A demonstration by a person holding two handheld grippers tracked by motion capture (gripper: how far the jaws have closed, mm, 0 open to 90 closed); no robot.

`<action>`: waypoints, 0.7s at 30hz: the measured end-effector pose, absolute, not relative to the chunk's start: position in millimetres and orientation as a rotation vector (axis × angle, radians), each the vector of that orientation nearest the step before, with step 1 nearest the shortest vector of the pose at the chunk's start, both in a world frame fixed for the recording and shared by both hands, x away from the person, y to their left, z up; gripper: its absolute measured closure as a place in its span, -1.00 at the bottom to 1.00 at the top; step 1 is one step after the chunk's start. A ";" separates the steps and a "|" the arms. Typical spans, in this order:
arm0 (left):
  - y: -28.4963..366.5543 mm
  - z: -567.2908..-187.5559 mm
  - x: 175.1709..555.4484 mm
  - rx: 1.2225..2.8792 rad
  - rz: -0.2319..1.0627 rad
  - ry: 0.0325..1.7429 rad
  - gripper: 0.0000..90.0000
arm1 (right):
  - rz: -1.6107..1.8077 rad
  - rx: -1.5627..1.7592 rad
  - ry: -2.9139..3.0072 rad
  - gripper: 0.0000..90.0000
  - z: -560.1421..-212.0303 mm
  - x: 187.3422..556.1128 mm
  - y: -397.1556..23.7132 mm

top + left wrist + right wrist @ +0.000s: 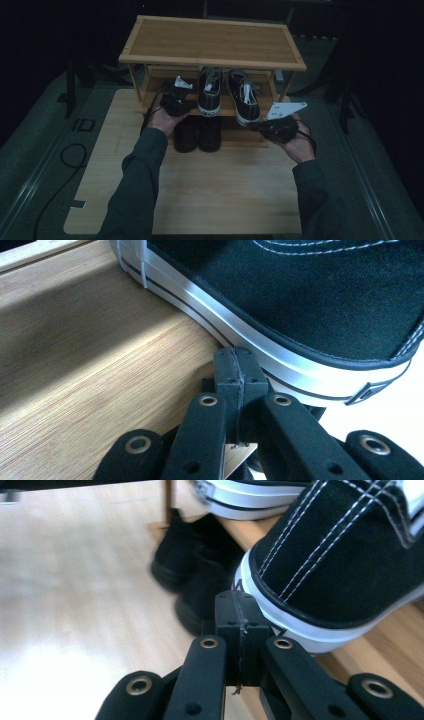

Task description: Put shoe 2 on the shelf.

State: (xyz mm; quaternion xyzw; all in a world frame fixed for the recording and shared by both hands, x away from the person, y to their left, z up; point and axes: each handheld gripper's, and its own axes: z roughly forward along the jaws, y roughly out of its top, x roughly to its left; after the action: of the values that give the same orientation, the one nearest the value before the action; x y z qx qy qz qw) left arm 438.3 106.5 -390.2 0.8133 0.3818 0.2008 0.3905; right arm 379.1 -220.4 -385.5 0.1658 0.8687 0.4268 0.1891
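Note:
A pair of black canvas sneakers with white soles stands on the lower shelf of a bamboo shoe rack [215,42], heels toward me. My left gripper [191,105] is shut and empty, its tips [235,371] against the white sole of the left sneaker [210,92] [310,300]. My right gripper [254,126] is also shut and empty, its tips [235,611] at the heel of the right sneaker [244,97] [340,565], which juts over the shelf's front edge.
Two plain black shoes [197,134] [195,575] sit side by side below the shelf, between my hands. The rack stands at the far end of a light wooden table [200,190]. The rack's top board is bare. A cable [70,155] lies on the floor at left.

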 end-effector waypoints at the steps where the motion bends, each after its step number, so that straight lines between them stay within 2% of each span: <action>1: 106.6 -390.1 438.4 2.067 0.511 0.972 1.00 | 1.197 0.488 2.426 1.00 -386.6 380.4 -221.9; 21: 106.8 -390.9 438.7 2.063 0.515 0.968 1.00 | 1.224 0.486 2.381 1.00 -382.0 389.0 -199.8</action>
State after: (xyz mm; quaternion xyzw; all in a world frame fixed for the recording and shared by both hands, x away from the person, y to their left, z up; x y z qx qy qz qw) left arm 438.7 106.8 -390.9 0.8125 0.3810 0.2026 0.3919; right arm 389.0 -199.8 -382.0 0.1746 0.8557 0.4401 0.2089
